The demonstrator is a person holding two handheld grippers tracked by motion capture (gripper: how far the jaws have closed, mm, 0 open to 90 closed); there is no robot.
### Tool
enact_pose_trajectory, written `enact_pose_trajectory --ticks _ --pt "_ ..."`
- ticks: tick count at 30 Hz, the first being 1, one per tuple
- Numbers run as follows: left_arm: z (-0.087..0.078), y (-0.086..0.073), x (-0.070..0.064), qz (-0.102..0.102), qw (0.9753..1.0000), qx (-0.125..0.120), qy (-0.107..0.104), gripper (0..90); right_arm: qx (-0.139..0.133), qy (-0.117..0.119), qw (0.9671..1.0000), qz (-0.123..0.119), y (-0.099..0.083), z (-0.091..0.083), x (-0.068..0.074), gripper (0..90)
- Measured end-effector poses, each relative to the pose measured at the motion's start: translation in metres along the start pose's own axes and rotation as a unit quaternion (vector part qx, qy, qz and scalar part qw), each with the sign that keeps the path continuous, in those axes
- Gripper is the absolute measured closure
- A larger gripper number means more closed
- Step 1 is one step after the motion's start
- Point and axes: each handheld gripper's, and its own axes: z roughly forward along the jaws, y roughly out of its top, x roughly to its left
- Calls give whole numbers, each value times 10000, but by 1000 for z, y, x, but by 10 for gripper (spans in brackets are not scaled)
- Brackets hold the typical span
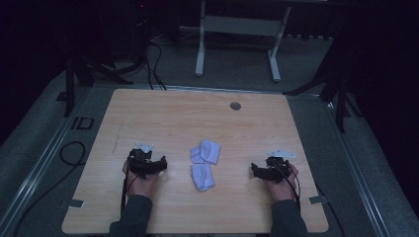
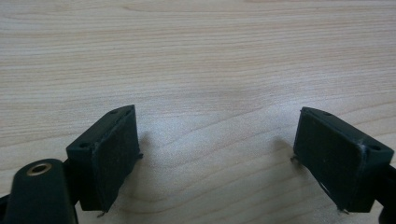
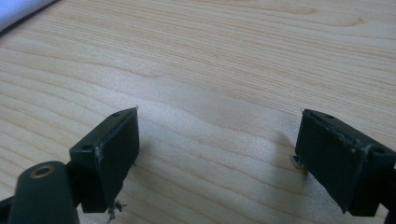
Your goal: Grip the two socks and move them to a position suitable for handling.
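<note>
Left tool (image 1: 157, 165) sits low on the counter (image 1: 163, 113), jaws spread wide over bare wood, gripping nothing. Dead centre between the hands lie two white socks (image 1: 204, 165), touching end to end, likely what both will reach for. Right tool (image 1: 258, 171) mirrors it, jaws apart, aimed inward.

right gripper (image 3: 217, 154) jaws spread wide over bare wooden table (image 3: 233, 70); white cloth (image 3: 18, 10) at upper left corner.
</note>
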Motion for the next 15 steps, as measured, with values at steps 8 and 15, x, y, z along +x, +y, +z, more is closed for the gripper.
enact_pose_trajectory --ticks 8,15 --pt "-2 -1 0 -57 10000 -54 50 188 0 -2 10000 -1 0 0 0 135" --pt "-6 -4 0 -4 9999 -136 -7 356 3 0 10000 1 0 0 0 135"
